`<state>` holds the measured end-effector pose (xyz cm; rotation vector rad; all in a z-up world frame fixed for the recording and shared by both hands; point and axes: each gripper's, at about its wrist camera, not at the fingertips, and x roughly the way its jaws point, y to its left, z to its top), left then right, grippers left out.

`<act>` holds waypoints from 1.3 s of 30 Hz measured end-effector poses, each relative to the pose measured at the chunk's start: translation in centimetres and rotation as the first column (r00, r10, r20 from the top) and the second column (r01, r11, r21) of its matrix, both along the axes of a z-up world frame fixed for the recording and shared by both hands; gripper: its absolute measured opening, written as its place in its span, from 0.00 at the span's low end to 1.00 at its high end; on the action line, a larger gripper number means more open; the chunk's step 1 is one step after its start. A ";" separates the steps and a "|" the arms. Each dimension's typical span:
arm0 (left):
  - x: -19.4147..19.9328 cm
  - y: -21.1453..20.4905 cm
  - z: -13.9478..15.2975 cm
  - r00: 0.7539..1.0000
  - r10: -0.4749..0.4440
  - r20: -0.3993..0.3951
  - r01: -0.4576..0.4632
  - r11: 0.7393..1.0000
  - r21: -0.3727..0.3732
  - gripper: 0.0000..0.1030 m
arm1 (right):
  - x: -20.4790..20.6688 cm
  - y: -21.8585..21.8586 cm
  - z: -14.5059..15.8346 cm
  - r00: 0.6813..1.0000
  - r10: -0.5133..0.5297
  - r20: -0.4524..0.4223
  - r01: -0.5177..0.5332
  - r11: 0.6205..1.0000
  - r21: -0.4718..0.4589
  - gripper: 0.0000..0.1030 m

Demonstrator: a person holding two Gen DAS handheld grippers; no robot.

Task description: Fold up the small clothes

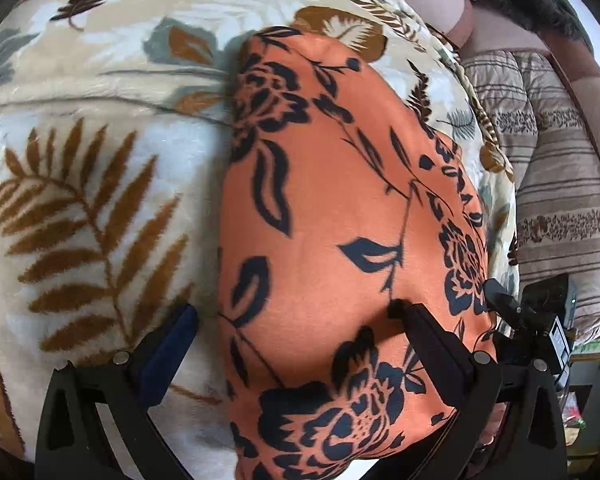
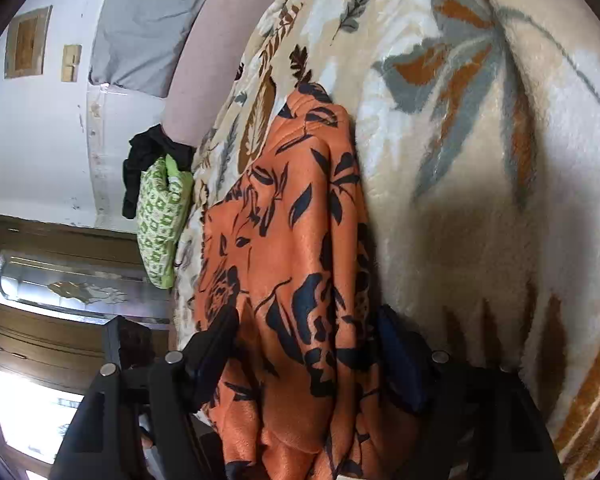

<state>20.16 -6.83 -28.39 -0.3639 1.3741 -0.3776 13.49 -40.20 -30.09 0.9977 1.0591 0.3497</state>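
Orange garment (image 1: 332, 220) with a black floral print lying on a leaf-patterned fleece blanket (image 1: 92, 184) that covers the bed. In the left wrist view the garment appears as a fairly smooth, narrow panel with a straight left edge, which suggests at least one lengthwise fold is in place. In the right wrist view its near end is bunched and rumpled, so the judgement is that folding is partway done: further folds and a final flattening remain.

Left gripper (image 1: 296, 312): the fingers stand wide apart, straddling the garment's left edge. One finger rests over the blanket just beside the cloth; the other lies over the printed fabric, and whether it presses on it cannot be told. Nothing is pinched between them.

Right gripper (image 2: 306, 320): the fingers are likewise spread wide, with the bunched end of the garment lying in the gap between them. The cloth appears loose rather than clamped, though contact with the pads is hidden by the folds.

Beyond the garment, at the bed's far edge, lie a green-and-white patterned item (image 2: 162, 220) and a black cloth (image 2: 148, 160); whether these await folding cannot be told.
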 end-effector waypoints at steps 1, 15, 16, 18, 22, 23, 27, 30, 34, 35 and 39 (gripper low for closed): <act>-0.1 -0.3 0.2 1.000 -0.013 0.004 0.013 1.000 -0.026 1.00 | 0.1 0.2 0.1 1.000 0.010 0.003 -0.010 1.000 -0.016 0.72; 0.6 -2.1 0.2 0.999 -0.030 0.037 0.029 0.999 0.045 1.00 | 0.6 0.7 0.5 0.999 0.038 0.014 -0.038 0.999 0.011 0.73; 0.7 -2.3 0.0 0.999 -0.033 0.034 0.032 0.999 0.030 1.00 | 0.9 1.9 0.5 0.996 0.092 0.010 -0.091 0.996 -0.011 0.73; 0.5 -2.5 0.2 0.998 -0.026 0.057 0.024 0.999 0.035 1.00 | 1.0 2.9 0.7 0.990 0.139 0.023 -0.138 0.990 -0.033 0.73; 0.0 -1.6 0.3 0.997 -0.023 0.070 0.020 0.999 0.035 0.94 | 0.9 2.3 0.1 0.993 0.118 0.016 -0.118 0.993 0.021 0.70; 0.0 -1.5 0.2 0.997 -0.018 0.072 0.016 0.999 0.033 0.94 | 0.9 2.2 -0.3 0.994 0.109 0.002 -0.109 0.994 0.030 0.66; -0.6 -1.7 0.4 0.994 -0.009 0.109 0.002 0.998 0.057 0.90 | 1.2 2.8 -0.3 0.993 0.121 0.003 -0.121 0.992 -0.025 0.62; -1.1 -1.9 1.0 0.990 -0.009 0.142 -0.002 0.997 0.077 0.84 | 0.9 3.2 0.0 0.991 0.133 0.020 -0.131 0.989 -0.075 0.58; -1.4 -2.0 1.5 0.987 -0.006 0.162 -0.011 0.994 0.104 0.76 | 0.4 3.5 0.7 0.988 0.146 0.051 -0.138 0.981 -0.138 0.57; -1.5 -2.1 1.7 0.986 -0.005 0.169 -0.015 0.993 0.116 0.74 | 0.3 3.8 1.1 0.986 0.154 0.062 -0.142 0.976 -0.163 0.57; -2.3 -3.3 3.0 0.977 -0.022 0.212 -0.017 0.983 0.182 0.61 | -0.1 4.8 2.3 0.978 0.183 0.096 -0.151 0.950 -0.273 0.55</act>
